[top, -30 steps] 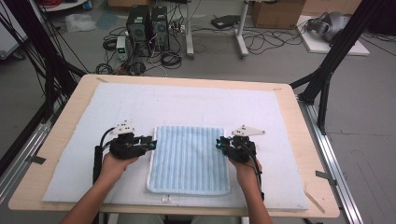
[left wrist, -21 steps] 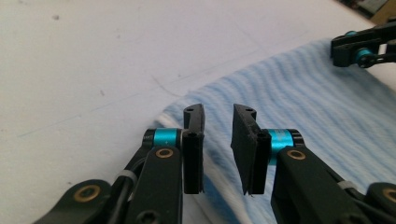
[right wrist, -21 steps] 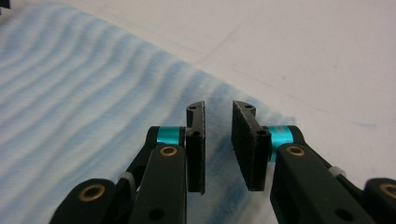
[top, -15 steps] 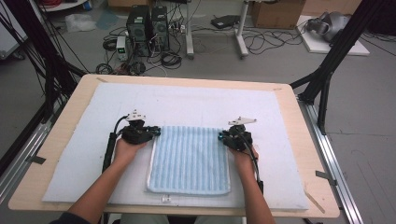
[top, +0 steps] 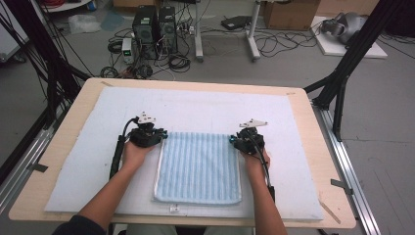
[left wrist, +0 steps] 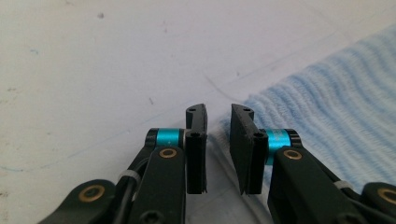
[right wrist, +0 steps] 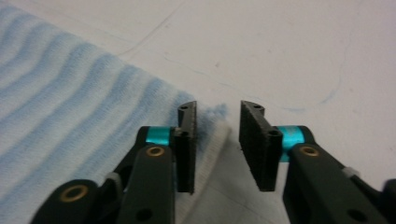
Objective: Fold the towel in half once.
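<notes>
No readable writing. One blue striped towel, flat on white mat; two grippers at its far corners. Left gripper: narrow gap, just opened slightly, towel's far-left corner between the pads, unpressed. Right gripper: jaws just widening, apart, far-right corner between them, not pinched.
</notes>
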`<action>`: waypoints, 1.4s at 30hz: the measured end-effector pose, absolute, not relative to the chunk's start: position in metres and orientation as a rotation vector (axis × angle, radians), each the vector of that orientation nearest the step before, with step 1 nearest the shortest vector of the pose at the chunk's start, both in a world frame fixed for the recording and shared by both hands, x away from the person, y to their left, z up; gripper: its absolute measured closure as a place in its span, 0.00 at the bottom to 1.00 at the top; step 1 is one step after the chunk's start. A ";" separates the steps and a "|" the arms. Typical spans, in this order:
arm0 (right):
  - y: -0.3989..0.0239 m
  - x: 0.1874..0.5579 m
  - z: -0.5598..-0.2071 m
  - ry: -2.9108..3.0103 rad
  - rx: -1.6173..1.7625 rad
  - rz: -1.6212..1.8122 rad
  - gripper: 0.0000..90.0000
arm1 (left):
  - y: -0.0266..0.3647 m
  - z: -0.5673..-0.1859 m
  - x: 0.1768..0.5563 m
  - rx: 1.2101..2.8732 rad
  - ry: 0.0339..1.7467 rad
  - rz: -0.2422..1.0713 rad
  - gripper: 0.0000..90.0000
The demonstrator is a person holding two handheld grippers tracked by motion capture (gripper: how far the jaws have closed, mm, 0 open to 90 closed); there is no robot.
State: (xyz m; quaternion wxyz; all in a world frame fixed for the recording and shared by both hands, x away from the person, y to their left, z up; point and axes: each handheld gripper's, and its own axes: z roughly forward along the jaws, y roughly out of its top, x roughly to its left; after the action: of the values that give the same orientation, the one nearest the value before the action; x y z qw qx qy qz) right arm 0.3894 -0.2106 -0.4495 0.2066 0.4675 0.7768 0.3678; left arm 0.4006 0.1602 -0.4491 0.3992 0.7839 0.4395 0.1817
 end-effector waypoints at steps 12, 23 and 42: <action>-0.236 0.369 -0.436 2.110 1.288 1.110 0.55 | 0.191 -0.430 0.395 1.764 1.110 0.393 0.75; -0.248 0.334 -0.427 2.119 1.202 1.174 0.25 | 0.204 -0.424 0.361 1.654 0.842 0.350 0.51; -0.248 0.326 -0.423 2.115 1.121 1.202 0.13 | 0.205 -0.431 0.345 1.692 0.882 0.364 0.20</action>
State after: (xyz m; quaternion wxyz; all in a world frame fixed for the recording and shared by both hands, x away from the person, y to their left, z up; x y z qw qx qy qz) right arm 0.3260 -0.2484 -0.4228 0.2296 0.4074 0.7684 0.4369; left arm 0.3452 0.2047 -0.4307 0.5642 0.7192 0.3748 0.1548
